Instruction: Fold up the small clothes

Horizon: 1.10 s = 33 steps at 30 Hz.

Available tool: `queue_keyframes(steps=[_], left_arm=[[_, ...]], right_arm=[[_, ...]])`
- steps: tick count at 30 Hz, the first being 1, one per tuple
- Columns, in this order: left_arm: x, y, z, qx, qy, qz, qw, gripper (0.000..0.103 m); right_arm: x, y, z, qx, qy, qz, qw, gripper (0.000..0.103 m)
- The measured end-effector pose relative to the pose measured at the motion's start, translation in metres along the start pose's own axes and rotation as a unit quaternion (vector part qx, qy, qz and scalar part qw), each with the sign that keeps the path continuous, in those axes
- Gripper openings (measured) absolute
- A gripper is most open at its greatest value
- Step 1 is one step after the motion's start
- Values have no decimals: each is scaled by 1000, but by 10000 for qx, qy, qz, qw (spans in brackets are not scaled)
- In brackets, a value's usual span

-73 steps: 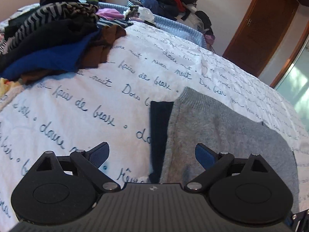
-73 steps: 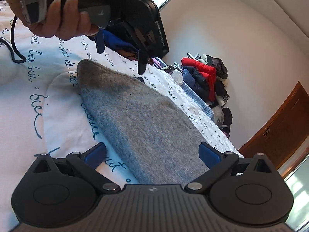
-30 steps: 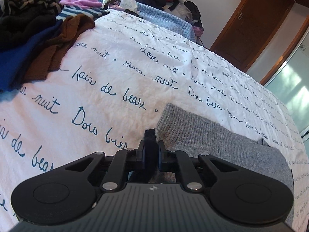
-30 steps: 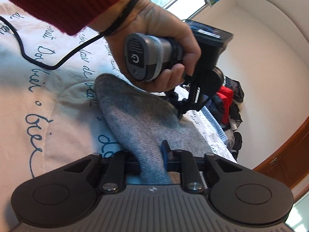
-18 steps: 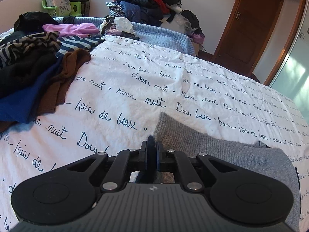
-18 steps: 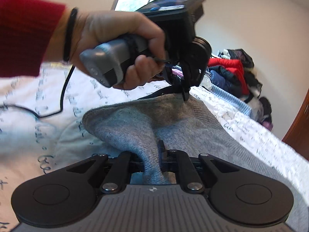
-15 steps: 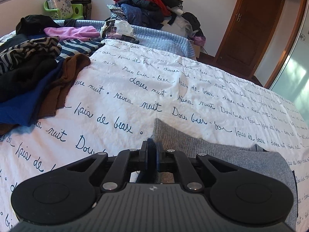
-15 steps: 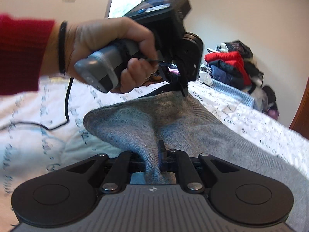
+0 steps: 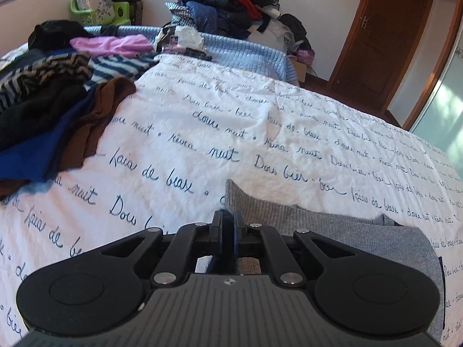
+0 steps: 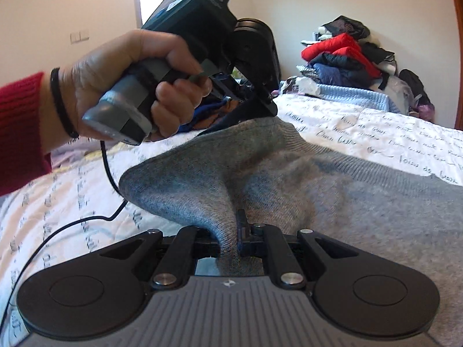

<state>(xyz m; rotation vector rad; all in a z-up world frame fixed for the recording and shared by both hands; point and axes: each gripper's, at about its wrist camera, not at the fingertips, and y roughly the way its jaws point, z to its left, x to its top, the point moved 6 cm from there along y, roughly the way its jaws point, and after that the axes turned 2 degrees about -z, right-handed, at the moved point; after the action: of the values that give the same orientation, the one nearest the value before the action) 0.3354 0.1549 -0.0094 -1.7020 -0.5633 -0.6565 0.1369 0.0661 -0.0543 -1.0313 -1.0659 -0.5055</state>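
A grey knit garment (image 10: 332, 190) with a dark navy inner layer lies on the white bedcover with blue handwriting (image 9: 202, 121). My right gripper (image 10: 231, 237) is shut on a pinched edge of the grey knit, which rises in a ridge between the jaws. In the right wrist view my left gripper (image 10: 267, 107), held by a hand with a red sleeve, is shut on the far corner of the same garment and lifts it off the bed. The left wrist view shows the left gripper (image 9: 228, 222) shut on the dark layer beside the grey knit (image 9: 332, 231).
A heap of unfolded clothes (image 9: 52, 110) in black, blue, brown and stripes lies at the left of the bed. More clothes (image 9: 225, 3) are stacked beyond a blue quilted cover (image 9: 246, 55). A wooden door (image 9: 385, 37) stands at the right. A black cable (image 10: 86, 219) trails across the bedcover.
Both grippers closed on the garment's edge and lifted it. The right gripper rolled and swung, so the bed now looks level. The left gripper rose a little, showing more of the room.
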Motion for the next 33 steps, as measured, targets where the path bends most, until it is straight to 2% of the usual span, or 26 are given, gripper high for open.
queue_keyframes(steps=[3, 4, 6, 7, 8, 10, 11, 13, 15, 16, 18, 20, 21, 23, 30, 33], left_arm=[[-18, 17, 33, -197, -607, 232, 9977, 15], [-23, 22, 44, -314, -860, 285, 9954, 21], [-32, 31, 65, -684, -1453, 361, 9864, 33], [-36, 34, 73, -833, -1706, 393, 9810, 42], [-40, 37, 80, -1046, -1963, 405, 9741, 45], [-44, 38, 86, -1314, -2197, 355, 9660, 49], [-44, 37, 86, -1430, -2205, 343, 9642, 55], [-44, 36, 81, -1697, -2211, 359, 9597, 60], [-43, 37, 71, -1985, -2177, 433, 9546, 60], [-44, 38, 65, -2025, -2120, 447, 9550, 56], [-47, 42, 60, -1979, -2071, 489, 9569, 45], [-50, 49, 64, -2000, -2255, 572, 9518, 20], [-52, 52, 67, -1984, -2383, 616, 9487, 15], [-54, 53, 71, -1951, -2524, 610, 9458, 12], [-36, 19, 52, -1489, -1855, 107, 9712, 11], [-19, -4, 30, -1412, -1499, -144, 9785, 11]], right_arm=[[-7, 8, 9, -25, -171, 93, 9998, 8], [-10, 9, 11, -46, -235, 105, 9997, 8], [-12, 10, 13, -78, -317, 112, 9994, 8], [-12, 10, 13, -84, -319, 116, 9994, 8], [-12, 10, 13, -84, -300, 118, 9994, 8], [-10, 9, 10, -81, -252, 101, 9996, 8], [-10, 8, 10, -87, -232, 79, 9997, 8], [-8, 6, 9, -96, -181, 30, 9998, 8], [-5, 4, 9, -96, -127, -26, 9999, 8], [-3, 3, 9, -87, -106, -41, 9999, 8], [-1, 2, 10, -75, -97, -63, 9999, 8], [0, 1, 11, -72, -121, -75, 9999, 8], [0, 1, 11, -69, -130, -67, 9999, 8], [-1, 3, 11, -58, -129, -25, 9999, 8], [2, -2, 7, -87, -62, -104, 9999, 8], [8, -13, 1, -129, 1, -264, 9996, 8]])
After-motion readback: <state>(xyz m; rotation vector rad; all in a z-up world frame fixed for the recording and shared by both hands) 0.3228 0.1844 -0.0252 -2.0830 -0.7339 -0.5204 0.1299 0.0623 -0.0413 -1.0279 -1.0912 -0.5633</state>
